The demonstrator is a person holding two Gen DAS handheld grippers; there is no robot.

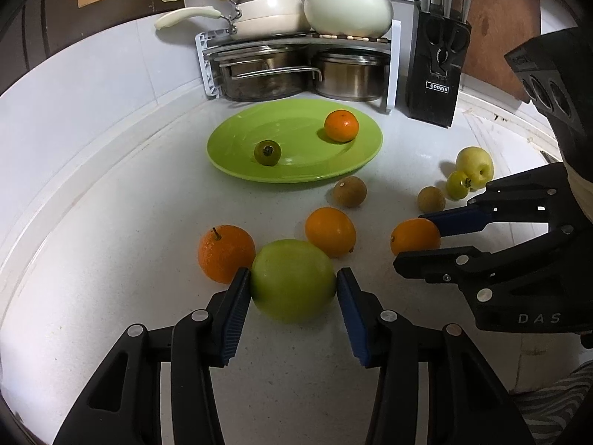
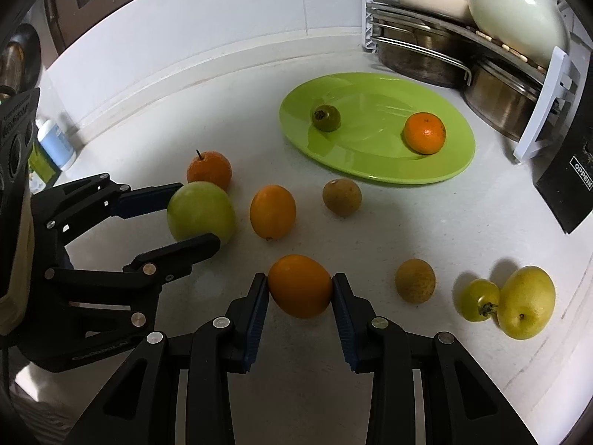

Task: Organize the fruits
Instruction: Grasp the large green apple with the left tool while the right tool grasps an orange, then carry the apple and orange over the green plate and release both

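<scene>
Two grips on at once, near edge of the white counter (image 1: pixel 111 185): left gripper (image 1: pixel 293 285) clamped across the widest part of the big green apple (image 1: pixel 292 280), blue pads flat on both flanks; right gripper (image 2: pixel 299 286) closed on the small oval orange (image 2: pixel 299 285), pads at its two sides. Apple probably the heavier load, with firm waxy skin liable to slip or roll if squeezed off-centre; best taken at the equator, as here. Orange likely lighter, its dimpled rind slightly yielding and kinder to the pads, though bruisable under hard pressure. Green plate (image 1: pixel 229 155) at the far side, already carrying a tangerine (image 1: pixel 341 126) and a small dark green fruit (image 1: pixel 267 152). Other fruit loose on the counter between plate and grippers.
</scene>
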